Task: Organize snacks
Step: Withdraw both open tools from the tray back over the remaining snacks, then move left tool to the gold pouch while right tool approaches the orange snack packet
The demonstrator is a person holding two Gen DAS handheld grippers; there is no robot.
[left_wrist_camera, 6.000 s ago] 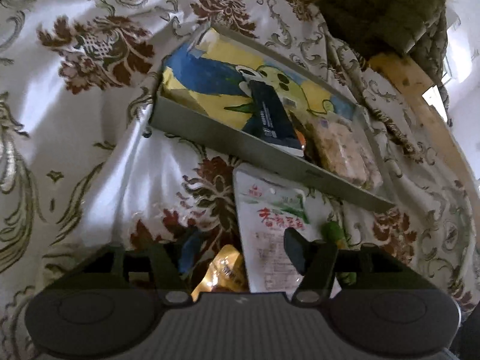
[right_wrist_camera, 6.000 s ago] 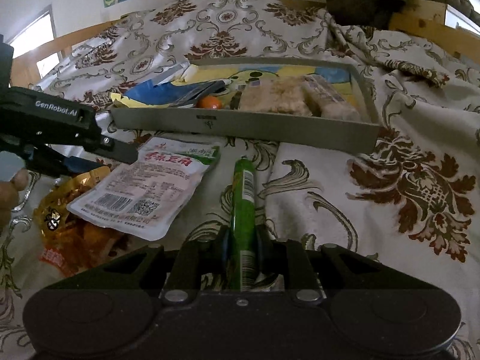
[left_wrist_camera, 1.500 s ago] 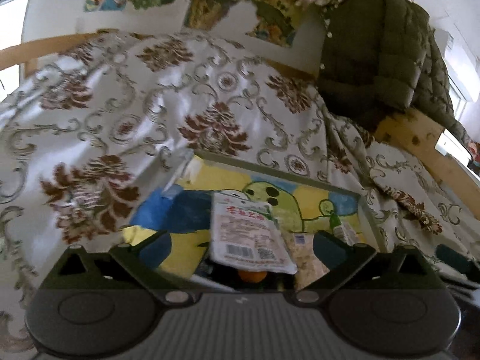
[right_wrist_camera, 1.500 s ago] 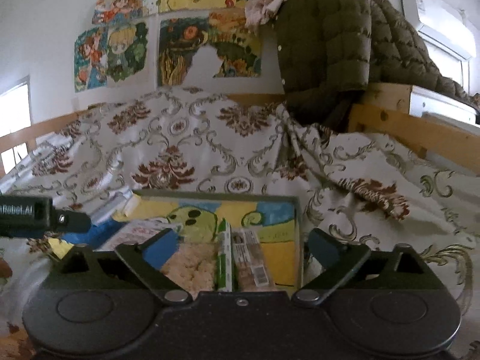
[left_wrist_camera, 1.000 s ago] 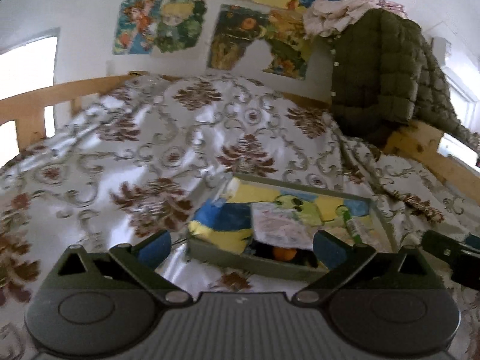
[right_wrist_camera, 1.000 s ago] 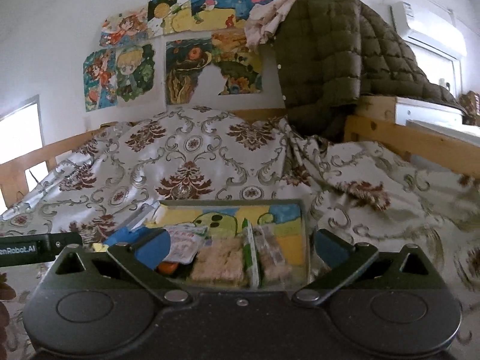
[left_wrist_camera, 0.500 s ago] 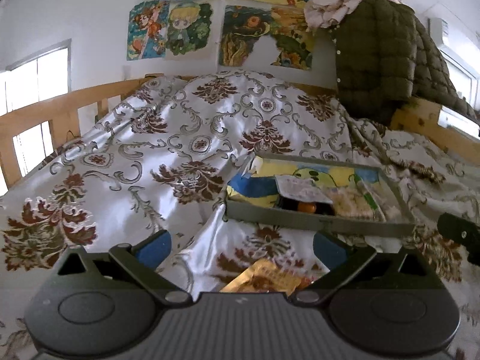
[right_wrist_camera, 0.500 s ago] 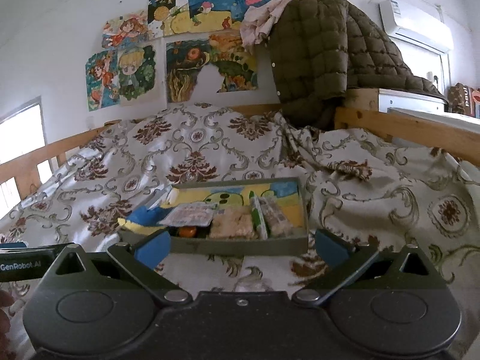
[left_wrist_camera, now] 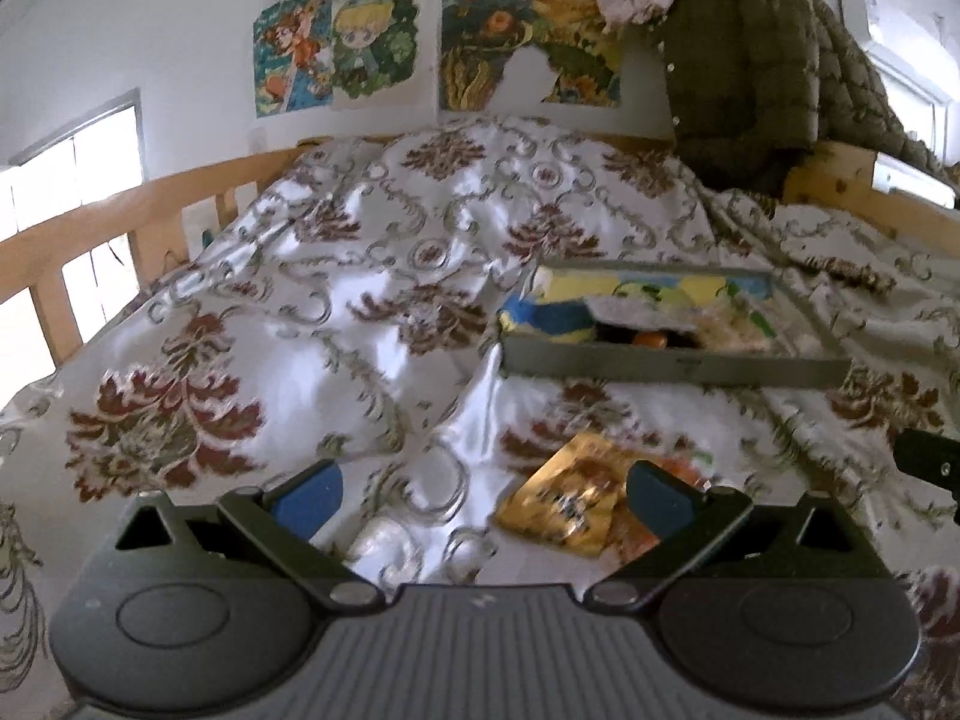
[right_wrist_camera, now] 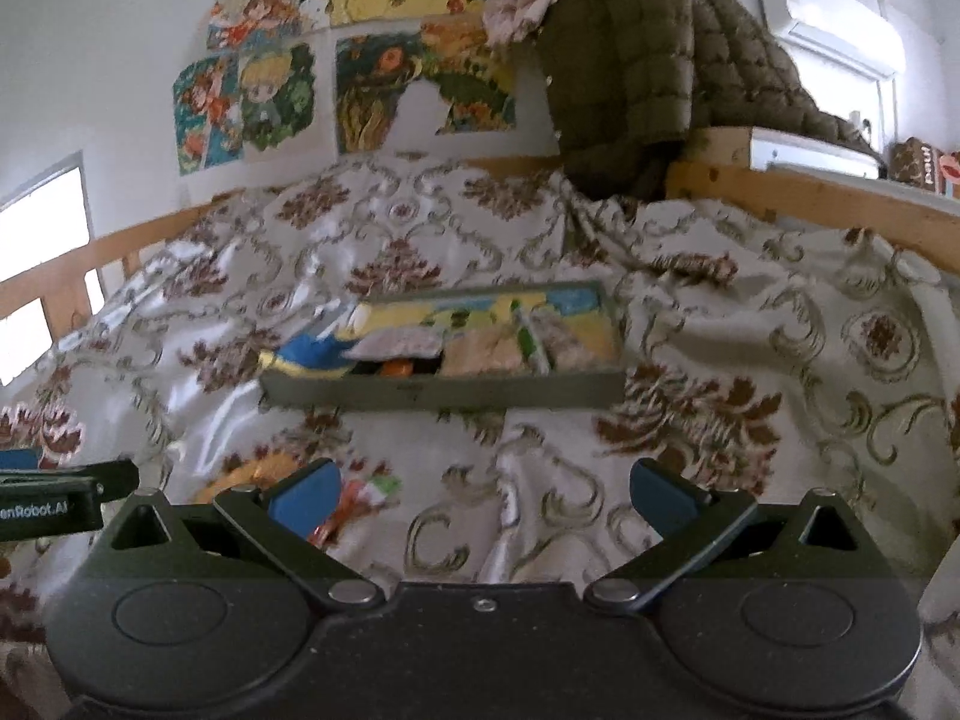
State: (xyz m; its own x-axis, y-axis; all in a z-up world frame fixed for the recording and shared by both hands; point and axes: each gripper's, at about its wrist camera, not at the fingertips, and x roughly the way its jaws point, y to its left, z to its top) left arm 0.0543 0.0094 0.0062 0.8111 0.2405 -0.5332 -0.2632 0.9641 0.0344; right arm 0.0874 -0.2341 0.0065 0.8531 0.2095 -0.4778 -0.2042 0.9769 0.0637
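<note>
While both our claws, left claw [left_wrist_camera: 480, 495] and right claw [right_wrist_camera: 480, 495], gape wide and empty, the near gold packet [left_wrist_camera: 567, 501] could slide off the slick bedspread [left_wrist_camera: 336, 324].

You're working in soft daylight from the window [left_wrist_camera: 72, 174] at left, blown out to white. It puts glare on the satin bedspread [left_wrist_camera: 336, 360], with shadow in its folds. Both fisheye views bow hard at the edges with dark corners. Motion blur smears the snack tray [right_wrist_camera: 444, 390] and gold packet [left_wrist_camera: 570, 492].
</note>
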